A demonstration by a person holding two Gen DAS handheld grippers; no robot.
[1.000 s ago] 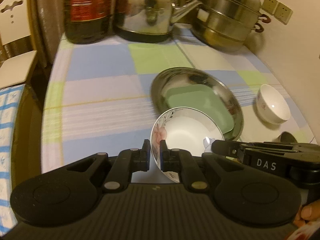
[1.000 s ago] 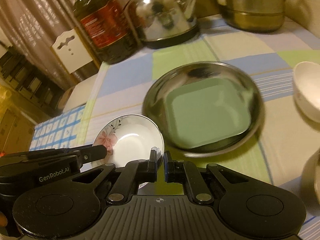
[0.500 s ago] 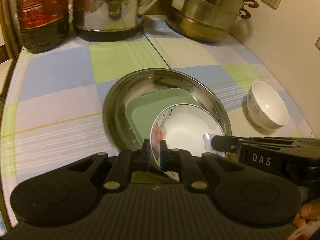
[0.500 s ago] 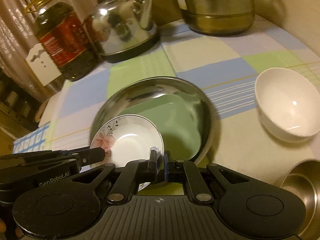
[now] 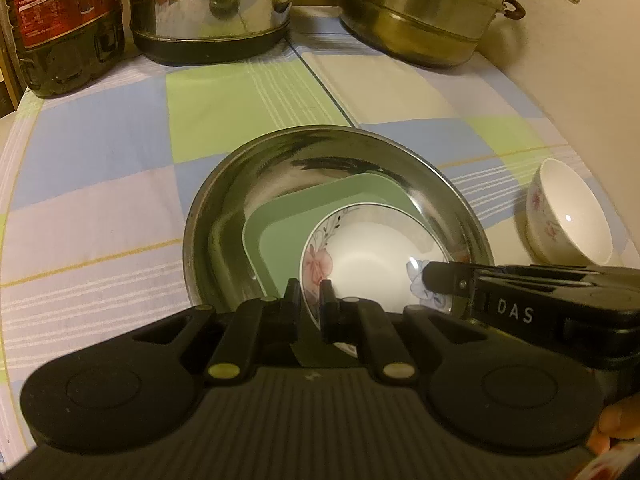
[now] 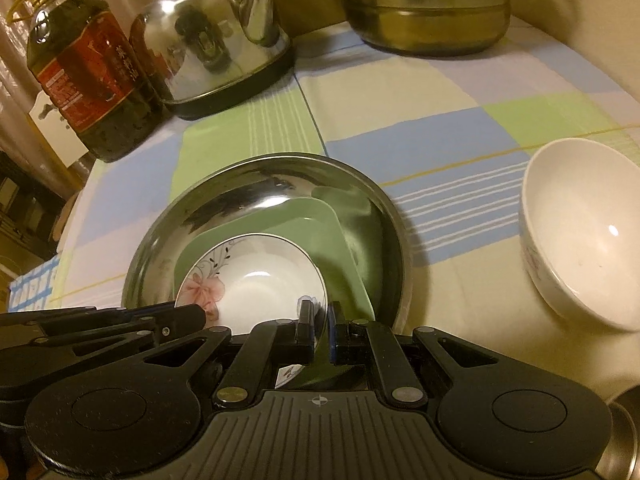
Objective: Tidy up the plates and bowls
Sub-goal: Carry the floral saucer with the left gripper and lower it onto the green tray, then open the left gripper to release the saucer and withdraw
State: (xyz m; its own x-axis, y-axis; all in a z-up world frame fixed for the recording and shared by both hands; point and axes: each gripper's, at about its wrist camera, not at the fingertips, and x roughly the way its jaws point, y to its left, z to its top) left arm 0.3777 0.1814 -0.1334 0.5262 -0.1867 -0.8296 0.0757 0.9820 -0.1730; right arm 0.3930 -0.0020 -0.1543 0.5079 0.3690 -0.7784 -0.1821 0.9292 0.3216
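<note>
A white floral plate (image 5: 372, 256) (image 6: 256, 284) with a pink flower hangs over the green square plate (image 5: 320, 204) (image 6: 316, 232), which lies inside the big steel dish (image 5: 256, 184) (image 6: 208, 200). My left gripper (image 5: 309, 300) is shut on the floral plate's near left rim. My right gripper (image 6: 320, 320) is shut on its near right rim, and shows from the side in the left wrist view as a black arm (image 5: 500, 292). Whether the floral plate touches the green one I cannot tell.
A white floral bowl (image 5: 568, 220) (image 6: 580, 232) stands to the right of the steel dish. At the back are an oil bottle (image 6: 88, 72), a steel kettle (image 6: 216, 36) and a stacked steamer pot (image 5: 424, 8). A wall (image 5: 592, 80) bounds the right side. A steel rim (image 6: 624, 432) shows at bottom right.
Both grippers have carried the floral plate from the cloth left of the steel dish to over the green plate inside it, and lower. Their grips stayed shut.
</note>
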